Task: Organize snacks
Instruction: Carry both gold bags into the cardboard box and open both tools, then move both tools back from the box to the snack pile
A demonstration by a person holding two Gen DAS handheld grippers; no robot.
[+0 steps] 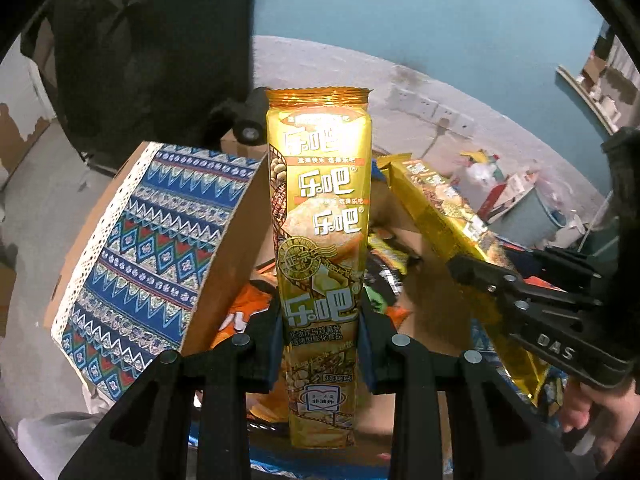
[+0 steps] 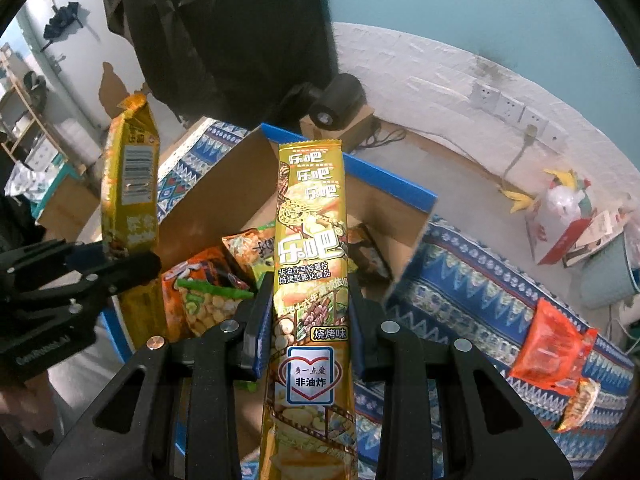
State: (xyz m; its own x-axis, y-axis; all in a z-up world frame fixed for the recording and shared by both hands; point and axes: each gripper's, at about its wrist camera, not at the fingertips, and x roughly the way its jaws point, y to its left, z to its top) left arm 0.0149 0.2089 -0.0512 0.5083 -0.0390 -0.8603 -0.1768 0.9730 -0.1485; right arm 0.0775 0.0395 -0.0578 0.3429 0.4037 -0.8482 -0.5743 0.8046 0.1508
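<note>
Item: two long gold chip packets, each held over the open cardboard box (image 2: 224,200), which served as the collecting point. Left gripper (image 1: 320,344) was clamped on the first gold packet (image 1: 320,216) near its lower third, packet upright above the box's interior, apparently lifted for lowering among the contents. Right gripper (image 2: 308,320) was likewise closed around the second gold packet (image 2: 310,240) at mid-length, upright over the same box; in the left wrist view it tilted toward the box from the right. Inside the box lay assorted snack bags (image 2: 208,280), orange and green, loosely piled. The box stood on a patterned blue cloth (image 2: 480,288). Outside the box, to its right on the cloth, an orange-red packet (image 2: 548,352) and a smaller wrapped snack (image 2: 578,404) remained, judged not yet sorted. Long packets probably need standing or laying flat to fit.
</note>
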